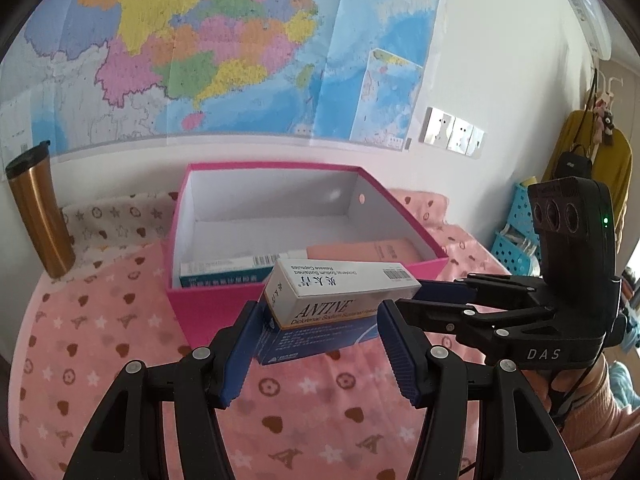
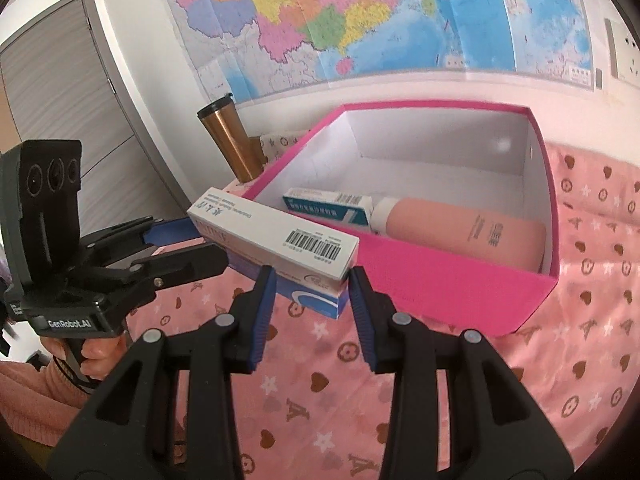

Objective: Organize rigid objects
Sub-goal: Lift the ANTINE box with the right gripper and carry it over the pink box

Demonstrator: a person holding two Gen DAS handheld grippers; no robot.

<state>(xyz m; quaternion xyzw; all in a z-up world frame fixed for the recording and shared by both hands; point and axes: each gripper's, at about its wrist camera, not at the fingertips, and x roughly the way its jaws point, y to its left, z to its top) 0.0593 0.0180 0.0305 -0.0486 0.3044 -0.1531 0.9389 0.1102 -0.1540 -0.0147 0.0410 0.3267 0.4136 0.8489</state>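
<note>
Pink storage box [image 1: 224, 312], open top, white inside, on a pink blanket [image 1: 100, 340] printed with hearts and stars; landmark for all entries

Inside the box: teal-and-white carton [image 2: 328, 206] along the near wall, peach bottle [image 2: 464, 230] lying beside it

Just in front of the box's near wall: white medicine carton [image 1: 340, 292] stacked on a blue carton [image 1: 316, 340]

Left gripper [image 1: 316, 344]: jaws open, flanking the stacked cartons; contact cannot be told

Right gripper [image 2: 312, 304]: jaws open, either side of the stack's end; contact cannot be told

Left of the box: copper tumbler [image 1: 38, 208], upright

Behind the box: wall map [image 1: 224, 40]
</note>
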